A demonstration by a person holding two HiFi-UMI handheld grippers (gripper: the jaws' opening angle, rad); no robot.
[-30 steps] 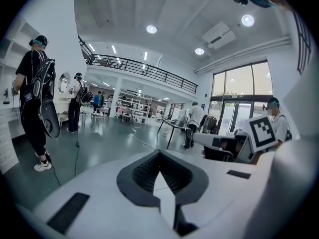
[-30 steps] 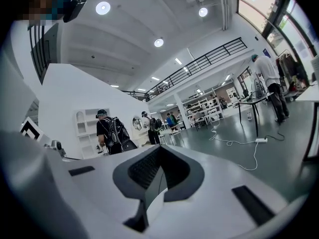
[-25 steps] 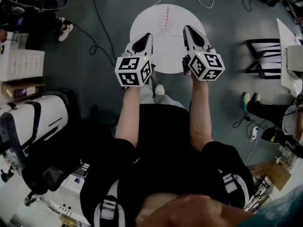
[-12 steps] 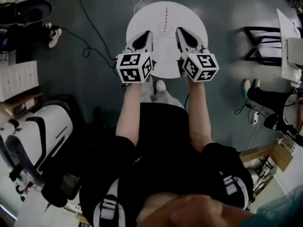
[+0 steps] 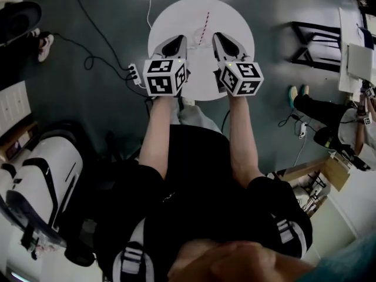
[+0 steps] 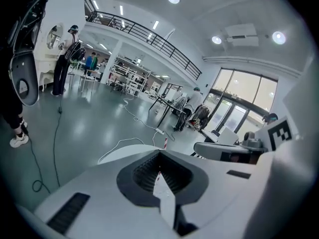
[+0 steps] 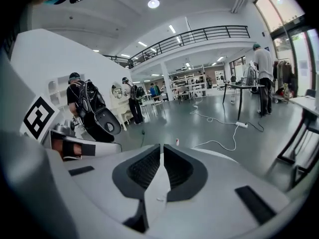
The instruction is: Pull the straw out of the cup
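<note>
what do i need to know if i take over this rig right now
Left gripper: jaws together, nothing between them, held over the near part of the round white table.
Right gripper: jaws together, empty, beside the left one.
Straw: red-and-white striped, on the far half of the table, ahead of the two grippers and between them, untouched.
Cup: I cannot make one out in any view.
Done: nothing on the straw yet.
Left: probably open one gripper, reach forward, close on the straw and pull it out.
</note>
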